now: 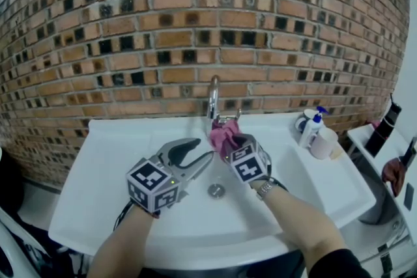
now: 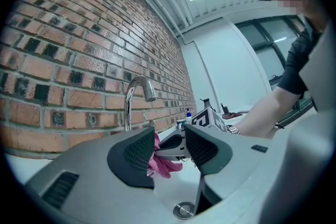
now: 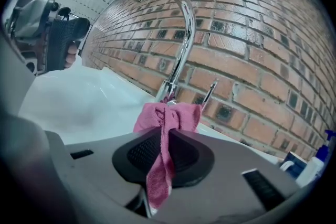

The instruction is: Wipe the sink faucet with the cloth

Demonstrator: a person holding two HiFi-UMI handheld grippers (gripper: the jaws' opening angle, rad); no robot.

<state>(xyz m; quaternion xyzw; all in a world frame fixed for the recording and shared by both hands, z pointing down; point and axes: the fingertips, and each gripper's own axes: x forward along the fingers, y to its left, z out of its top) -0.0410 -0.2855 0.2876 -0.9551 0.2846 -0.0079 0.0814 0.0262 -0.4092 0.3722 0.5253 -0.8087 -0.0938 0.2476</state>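
- I hold two grippers, each carrying one cube with square black-and-white markers.
- My right gripper (image 3: pixel 163 140) has its two jaws nearly together, pinching one pink fabric cloth (image 3: pixel 169 114). The cloth bunches up past the jaw tips and one strip hangs down between the pads.
- The bunched cloth sits at the foot of the single curved chrome faucet (image 3: pixel 177 29), right against its base. I cannot tell how firmly it presses there.
- One thin chrome lever (image 3: pixel 210 93) stands beside the base, at about three o'clock of it in the right gripper view.
- My left gripper (image 2: pixel 169 137) has its two jaws spread, with nothing pressed between the pads. It hovers over the white rectangular sink basin (image 1: pixel 111 159).
- In the head view the left gripper (image 1: pixel 201 151) lies at about ten o'clock of the one round metal drain (image 1: pixel 216 190). The right gripper (image 1: pixel 227 142) and cloth (image 1: pixel 223 133) are at twelve o'clock of the drain, just below the faucet (image 1: pixel 213 96).
- At about two o'clock of the drain, on the sink's rim, stand one white pump bottle with a blue top (image 1: pixel 313 127) and one pale cup (image 1: pixel 324 143).
- One brick wall (image 1: pixel 195 16) rises behind the sink.
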